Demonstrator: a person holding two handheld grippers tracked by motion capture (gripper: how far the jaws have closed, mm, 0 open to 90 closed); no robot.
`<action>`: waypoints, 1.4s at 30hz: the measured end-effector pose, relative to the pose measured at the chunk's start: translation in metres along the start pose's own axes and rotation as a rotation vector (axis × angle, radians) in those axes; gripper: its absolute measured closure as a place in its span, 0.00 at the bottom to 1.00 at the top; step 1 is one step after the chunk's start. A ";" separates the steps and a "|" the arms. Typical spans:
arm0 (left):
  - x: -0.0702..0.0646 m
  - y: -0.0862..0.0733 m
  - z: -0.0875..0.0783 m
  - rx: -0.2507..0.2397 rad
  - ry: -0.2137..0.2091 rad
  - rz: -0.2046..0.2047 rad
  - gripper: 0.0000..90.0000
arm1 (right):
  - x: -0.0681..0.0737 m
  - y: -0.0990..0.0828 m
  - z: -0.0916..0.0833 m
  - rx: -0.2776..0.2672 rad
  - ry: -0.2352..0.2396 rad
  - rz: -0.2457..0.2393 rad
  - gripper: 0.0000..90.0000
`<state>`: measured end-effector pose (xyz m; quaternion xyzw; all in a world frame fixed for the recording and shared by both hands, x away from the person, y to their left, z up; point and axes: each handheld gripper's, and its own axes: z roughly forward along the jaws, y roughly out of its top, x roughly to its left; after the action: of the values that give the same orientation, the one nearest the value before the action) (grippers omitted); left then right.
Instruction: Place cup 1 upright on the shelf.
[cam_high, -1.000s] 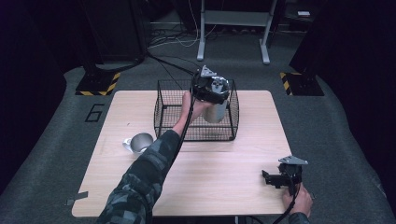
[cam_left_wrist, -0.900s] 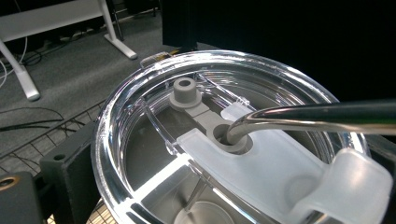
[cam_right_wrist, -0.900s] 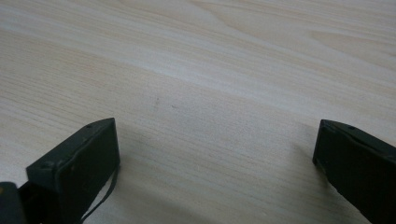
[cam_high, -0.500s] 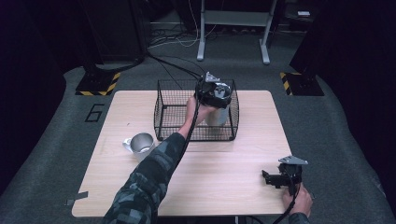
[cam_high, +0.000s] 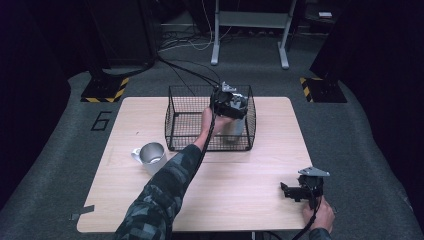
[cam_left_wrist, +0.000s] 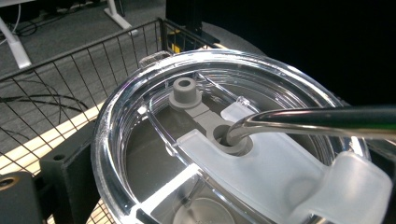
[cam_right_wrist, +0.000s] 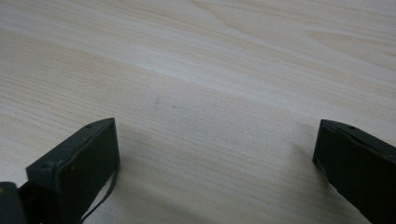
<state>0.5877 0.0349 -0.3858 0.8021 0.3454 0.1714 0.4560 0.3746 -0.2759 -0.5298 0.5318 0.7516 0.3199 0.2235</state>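
Note:
A steel tumbler (cam_high: 235, 128) with a clear lid (cam_left_wrist: 154, 100) and a bent metal straw (cam_left_wrist: 317, 117) stands upright in the right part of a black wire basket (cam_high: 172, 122). My left gripper (cam_high: 227, 103) is over it from above, shut on its top; in the left gripper view (cam_left_wrist: 224, 163) the black jaws flank the lid. My right gripper (cam_high: 296, 192) rests low at the table's front right. Its jaws stand wide open (cam_right_wrist: 219, 154) with bare wood between them.
A metal mug (cam_high: 151, 155) with a white handle stands on the wooden table (cam_high: 250, 190), just left of the basket's front corner. Cables trail from the basket area to the floor behind. Table legs and dark stands lie beyond the far edge.
My left gripper has carried the tumbler a little right and down into the basket. The right gripper has stayed where it was.

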 end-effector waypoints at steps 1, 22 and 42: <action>0.000 -0.001 0.001 0.003 -0.001 0.002 0.04 | 0.000 0.000 0.000 0.000 0.000 0.000 0.00; -0.001 -0.009 0.011 0.058 -0.002 0.011 0.04 | 0.000 0.000 0.000 0.002 0.000 0.004 0.00; -0.005 -0.014 -0.006 0.034 -0.006 0.017 0.00 | 0.000 0.000 0.000 0.001 0.000 -0.001 0.00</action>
<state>0.5756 0.0396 -0.3943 0.8131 0.3399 0.1671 0.4420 0.3745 -0.2759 -0.5299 0.5317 0.7519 0.3195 0.2233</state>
